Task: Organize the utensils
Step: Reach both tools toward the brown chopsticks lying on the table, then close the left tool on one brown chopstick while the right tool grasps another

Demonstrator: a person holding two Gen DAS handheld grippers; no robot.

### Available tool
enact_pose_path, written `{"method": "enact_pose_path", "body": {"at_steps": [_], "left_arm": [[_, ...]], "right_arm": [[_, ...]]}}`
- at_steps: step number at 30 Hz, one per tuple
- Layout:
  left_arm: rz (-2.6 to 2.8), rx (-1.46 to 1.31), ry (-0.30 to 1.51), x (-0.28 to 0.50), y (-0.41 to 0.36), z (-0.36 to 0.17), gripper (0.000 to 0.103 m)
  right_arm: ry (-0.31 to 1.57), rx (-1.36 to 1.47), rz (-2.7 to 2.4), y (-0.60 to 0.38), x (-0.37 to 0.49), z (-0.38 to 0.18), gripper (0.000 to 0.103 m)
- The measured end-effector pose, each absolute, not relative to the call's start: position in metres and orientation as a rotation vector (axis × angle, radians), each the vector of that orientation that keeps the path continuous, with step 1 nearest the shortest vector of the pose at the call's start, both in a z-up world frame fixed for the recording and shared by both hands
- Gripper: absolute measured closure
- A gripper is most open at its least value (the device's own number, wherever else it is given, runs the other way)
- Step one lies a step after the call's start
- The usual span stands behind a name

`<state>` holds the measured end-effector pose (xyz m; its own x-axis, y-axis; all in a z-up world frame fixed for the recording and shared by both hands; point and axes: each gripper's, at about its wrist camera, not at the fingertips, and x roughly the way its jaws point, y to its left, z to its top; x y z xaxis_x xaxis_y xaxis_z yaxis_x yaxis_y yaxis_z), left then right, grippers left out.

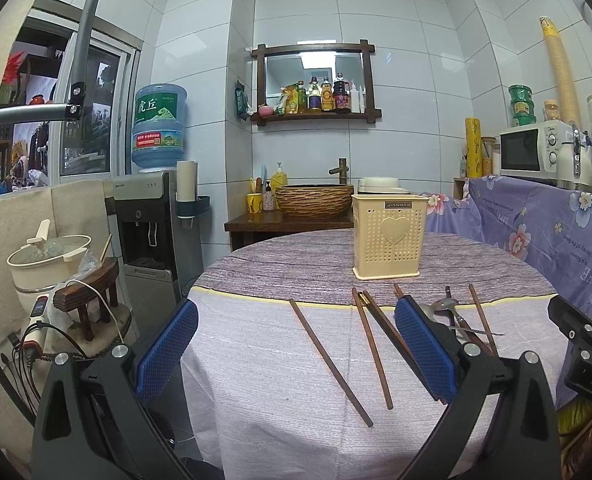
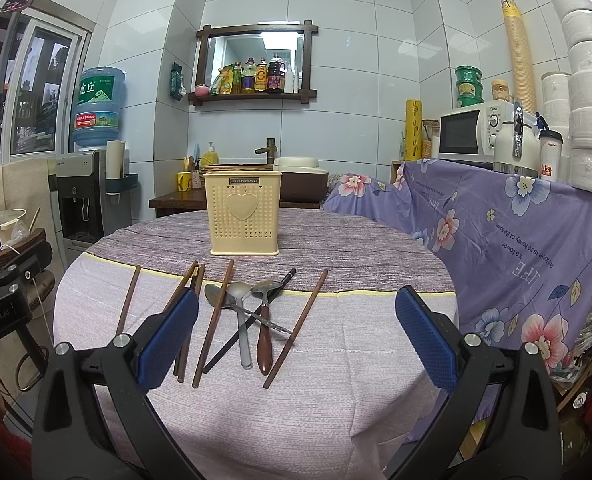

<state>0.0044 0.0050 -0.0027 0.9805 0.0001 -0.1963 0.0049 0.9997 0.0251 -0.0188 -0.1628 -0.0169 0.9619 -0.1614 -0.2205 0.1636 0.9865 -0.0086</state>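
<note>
A cream perforated utensil holder (image 1: 388, 237) (image 2: 244, 213) with a heart on its front stands upright on the round table. In front of it lie several brown chopsticks (image 1: 330, 362) (image 2: 212, 322), metal spoons (image 2: 237, 312) and a brown-handled spoon (image 2: 263, 334), loosely scattered and partly crossing. My left gripper (image 1: 296, 344) is open above the near table edge, with two chopsticks between its blue pads, untouched. My right gripper (image 2: 296, 340) is open too, hovering over the spoons. Each gripper shows at the edge of the other's view.
The table (image 2: 336, 380) carries a pale lilac cloth. A purple floral cloth (image 2: 516, 248) covers a counter on the right with a microwave (image 2: 470, 130) and flasks. A water dispenser (image 1: 147, 216) and a rice cooker (image 1: 47, 264) stand left. A wooden sink stand (image 1: 291, 216) is behind.
</note>
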Motion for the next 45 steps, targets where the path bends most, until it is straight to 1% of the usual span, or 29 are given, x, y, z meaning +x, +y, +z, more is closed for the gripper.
{"method": "enact_pose_path", "body": {"at_steps": [16,19,22,23,25,26,28,32,35,39,42,45], "left_arm": [[0.005,0.026,0.212,0.008,0.015,-0.011,0.005],[0.005,0.021,0.242,0.014,0.016,-0.014,0.005],[0.012,0.035,0.306,0.023,0.014,-0.016,0.005],[0.012,0.039,0.365,0.028,0.012,-0.017,0.005],[0.005,0.051,0.4,0.036,0.011,-0.018,0.005],[-0.005,0.051,0.37,0.039,0.011,-0.019,0.005],[-0.01,0.06,0.419,0.051,0.011,-0.021,0.005],[-0.026,0.05,0.461,0.076,0.016,-0.019,0.005],[-0.029,0.023,0.463,0.092,0.022,-0.017,0.005],[-0.021,0.084,0.493,0.116,0.022,-0.013,0.006],[-0.012,0.142,0.538,0.134,0.021,-0.012,0.009],[-0.016,0.145,0.627,0.151,0.023,-0.018,0.017]], "right_arm": [[0.243,0.01,-0.187,-0.17,-0.01,-0.02,0.006],[0.254,0.008,-0.194,-0.171,-0.005,-0.023,0.006],[0.285,0.013,-0.2,-0.175,0.005,-0.026,0.006],[0.296,0.015,-0.203,-0.177,0.008,-0.027,0.006],[0.319,0.022,-0.206,-0.181,0.017,-0.029,0.006],[0.333,0.023,-0.208,-0.183,0.022,-0.031,0.006],[0.37,0.021,-0.217,-0.188,0.034,-0.033,0.006],[0.424,0.035,-0.226,-0.2,0.058,-0.033,0.006],[0.435,0.026,-0.234,-0.207,0.073,-0.03,0.006],[0.461,0.019,-0.232,-0.216,0.094,-0.025,0.006],[0.493,0.027,-0.225,-0.224,0.111,-0.022,0.006],[0.537,0.047,-0.205,-0.231,0.127,-0.023,0.006]]}}
